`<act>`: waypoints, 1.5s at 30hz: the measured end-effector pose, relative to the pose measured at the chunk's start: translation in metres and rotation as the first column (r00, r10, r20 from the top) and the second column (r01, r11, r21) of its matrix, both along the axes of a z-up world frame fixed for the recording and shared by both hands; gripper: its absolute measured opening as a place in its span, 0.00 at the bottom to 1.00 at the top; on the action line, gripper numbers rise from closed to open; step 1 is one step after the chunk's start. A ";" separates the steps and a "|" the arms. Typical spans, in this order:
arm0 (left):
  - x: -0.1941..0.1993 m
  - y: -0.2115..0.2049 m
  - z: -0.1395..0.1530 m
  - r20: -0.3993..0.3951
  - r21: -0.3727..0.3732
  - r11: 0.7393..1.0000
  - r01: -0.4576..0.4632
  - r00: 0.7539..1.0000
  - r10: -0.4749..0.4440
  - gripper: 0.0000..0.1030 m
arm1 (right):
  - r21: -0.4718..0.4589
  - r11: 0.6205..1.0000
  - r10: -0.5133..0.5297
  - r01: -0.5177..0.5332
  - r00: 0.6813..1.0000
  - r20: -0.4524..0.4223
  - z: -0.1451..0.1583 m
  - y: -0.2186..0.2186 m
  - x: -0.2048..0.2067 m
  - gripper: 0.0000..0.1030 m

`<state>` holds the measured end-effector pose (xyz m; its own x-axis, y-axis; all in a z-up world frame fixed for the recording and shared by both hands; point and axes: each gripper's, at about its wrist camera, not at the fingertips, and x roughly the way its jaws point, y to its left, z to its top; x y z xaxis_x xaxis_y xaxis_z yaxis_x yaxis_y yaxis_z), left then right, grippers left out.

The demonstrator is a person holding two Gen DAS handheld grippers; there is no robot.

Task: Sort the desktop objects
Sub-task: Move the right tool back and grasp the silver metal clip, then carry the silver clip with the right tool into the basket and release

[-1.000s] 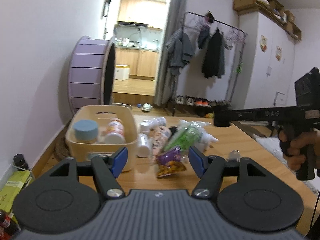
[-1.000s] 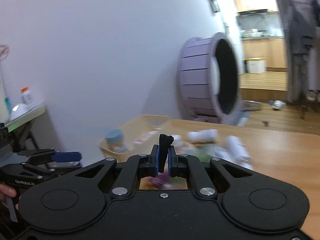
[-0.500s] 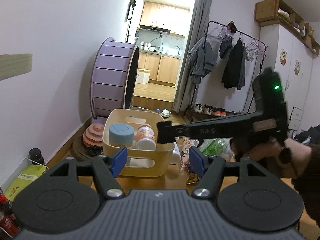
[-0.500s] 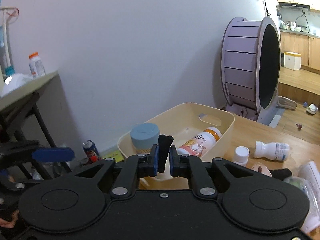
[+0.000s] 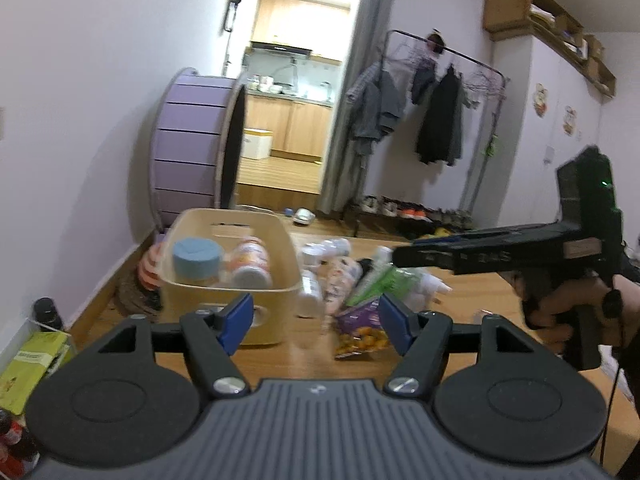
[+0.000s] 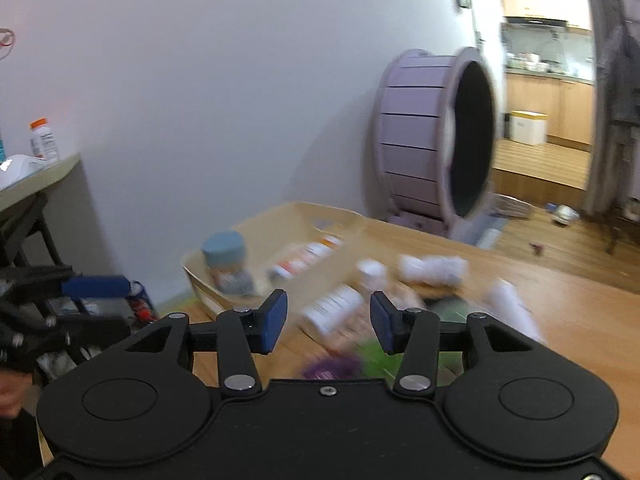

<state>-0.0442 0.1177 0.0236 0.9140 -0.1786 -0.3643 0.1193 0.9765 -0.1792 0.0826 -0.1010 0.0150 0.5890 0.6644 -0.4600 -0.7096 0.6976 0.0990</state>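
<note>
Left gripper [image 5: 316,320]: lower centre of its own view, jaws wide and opening a little more, blue pads apart, nothing between them. It hangs over the near edge of the wooden table [image 5: 472,300].

Right gripper [image 6: 326,322]: lower centre of its view, jaws roughly half spread and opening, nothing gripped; the blurred clutter seen in the gap lies on the table beyond it. In the left view the same gripper comes in from the right edge, mid-height, held by a hand [image 5: 560,304], its tip above the pile.

Just past the left pads, centre frame: a purple snack packet [image 5: 358,328] lying flat on the table. Behind it a green-and-white pouch [image 5: 380,280], then a loose heap of white bottles [image 5: 310,292], some on their sides, touching or near each other. Motion blur in the right view hides finer detail.

Left of the heap, centre-left: a cream storage bin [image 5: 256,298] on the table, just beside the bottles. Inside it an upright jar with a blue lid [image 5: 197,260] and, beside it, a bottle with an orange label [image 5: 251,264] lying down.

Farther back, left of centre: a large purple wheel [image 5: 196,152] standing on the floor by the wall. Upper centre: an open doorway into a kitchen. Upper right: a clothes rack [image 5: 440,120] with dark garments, with shoes underneath.
</note>
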 end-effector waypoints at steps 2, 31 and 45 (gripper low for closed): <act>0.004 -0.008 -0.001 -0.009 -0.012 0.999 0.031 0.999 -0.031 0.70 | -0.016 0.999 -0.044 0.044 0.999 -0.007 -0.005 -0.023 -0.005 0.45; 0.023 -0.071 -0.027 -0.091 0.046 0.975 0.215 0.973 -0.210 0.71 | -0.155 0.975 -0.162 0.156 0.987 -0.024 -0.084 -0.083 -0.012 0.35; 0.022 -0.066 -0.024 -0.083 0.043 0.980 0.195 0.978 -0.191 0.71 | -0.084 0.984 -0.160 0.157 0.987 -0.028 -0.070 -0.092 -0.018 0.10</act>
<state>-0.0225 0.0521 -0.0005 0.8326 -0.3286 -0.4459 0.2942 0.9444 -0.1466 0.0647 -0.1935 -0.0547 0.6665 0.5234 -0.5309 -0.5864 0.8078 0.0601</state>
